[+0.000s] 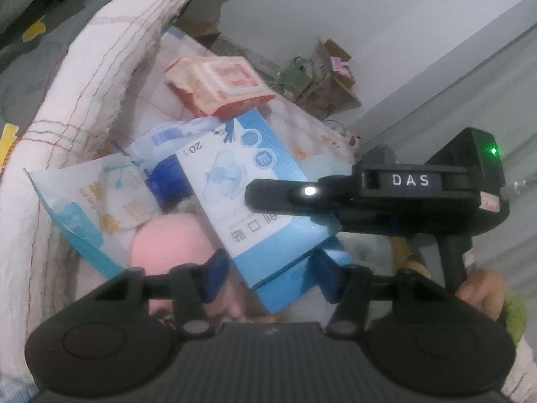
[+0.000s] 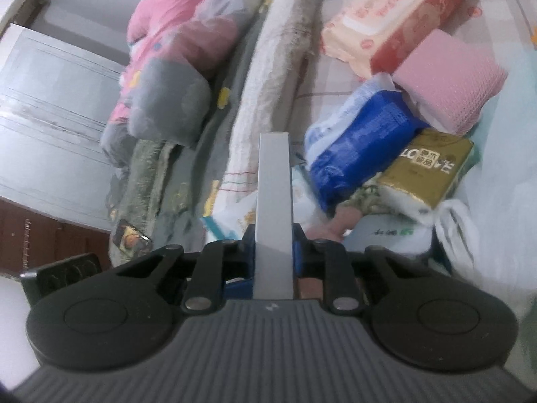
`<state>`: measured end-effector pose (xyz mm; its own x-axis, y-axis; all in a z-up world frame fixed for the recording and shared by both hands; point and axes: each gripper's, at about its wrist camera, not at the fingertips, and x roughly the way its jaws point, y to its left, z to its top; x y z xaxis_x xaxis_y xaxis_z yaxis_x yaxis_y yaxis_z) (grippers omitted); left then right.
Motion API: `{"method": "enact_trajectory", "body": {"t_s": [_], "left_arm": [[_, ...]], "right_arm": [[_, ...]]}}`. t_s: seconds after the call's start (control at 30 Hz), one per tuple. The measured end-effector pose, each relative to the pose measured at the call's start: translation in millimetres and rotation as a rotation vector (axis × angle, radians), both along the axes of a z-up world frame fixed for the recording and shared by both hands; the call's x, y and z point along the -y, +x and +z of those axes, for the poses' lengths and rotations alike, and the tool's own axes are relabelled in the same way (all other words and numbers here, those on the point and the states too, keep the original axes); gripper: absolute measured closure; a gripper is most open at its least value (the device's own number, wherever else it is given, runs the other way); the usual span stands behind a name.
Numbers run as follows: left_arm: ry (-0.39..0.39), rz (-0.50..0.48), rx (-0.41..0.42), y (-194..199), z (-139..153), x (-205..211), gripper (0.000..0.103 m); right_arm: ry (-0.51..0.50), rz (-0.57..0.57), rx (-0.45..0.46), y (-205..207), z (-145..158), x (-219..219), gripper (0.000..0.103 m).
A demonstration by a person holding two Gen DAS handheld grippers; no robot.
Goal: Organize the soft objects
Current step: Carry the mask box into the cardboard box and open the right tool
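Note:
A light blue box (image 1: 268, 241) with printed writing sits between the blue pads of my left gripper (image 1: 270, 278), which is shut on its near end. My right gripper (image 1: 265, 198), black, reaches in from the right with one finger flat across the box's face. In the right wrist view my right gripper (image 2: 273, 238) is shut on the box's pale grey edge (image 2: 273, 174), which runs straight ahead. Around the box lie an orange wipes pack (image 1: 218, 84), a blue pack (image 1: 167, 161), a pink round soft thing (image 1: 167, 235) and a white-and-blue pouch (image 1: 90, 201).
A white rolled blanket (image 2: 278, 67) runs up the middle, with a pink quilt (image 2: 188, 16) and a grey cushion (image 2: 167, 100) to its left. To its right lie the wipes pack (image 2: 392, 10), a pink block (image 2: 449, 80), the blue pack (image 2: 362, 141), a gold tissue pack (image 2: 426, 168) and a white bag (image 2: 459, 228). A hand (image 1: 480, 288) holds the right gripper.

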<state>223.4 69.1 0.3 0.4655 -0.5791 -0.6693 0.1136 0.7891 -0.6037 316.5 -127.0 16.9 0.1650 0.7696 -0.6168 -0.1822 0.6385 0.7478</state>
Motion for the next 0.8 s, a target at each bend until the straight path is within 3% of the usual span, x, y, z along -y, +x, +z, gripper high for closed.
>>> {"method": "enact_trajectory", "body": {"t_s": [0.03, 0.3, 0.53, 0.7, 0.8], "left_arm": [[-0.001, -0.008, 0.011, -3.2, 6.8, 3.9, 0.048], [0.021, -0.136, 0.116, -14.5, 56.9, 72.7, 0.048], [0.051, -0.341, 0.154, 4.1, 73.4, 185.5, 0.046], [0.101, -0.452, 0.136, 22.3, 55.4, 263.2, 0.043], [0.139, -0.448, 0.131, 33.1, 44.2, 283.9, 0.042]], "right_arm": [[0.006, -0.002, 0.01, -4.0, 5.5, 3.4, 0.085], [0.071, -0.084, 0.116, -44.3, 53.3, 71.4, 0.084], [0.09, -0.304, 0.185, -84.3, 82.9, 194.9, 0.084], [0.099, -0.458, 0.16, -101.5, 66.6, 277.2, 0.084], [0.112, -0.534, 0.104, -102.2, 41.0, 318.9, 0.084]]}}
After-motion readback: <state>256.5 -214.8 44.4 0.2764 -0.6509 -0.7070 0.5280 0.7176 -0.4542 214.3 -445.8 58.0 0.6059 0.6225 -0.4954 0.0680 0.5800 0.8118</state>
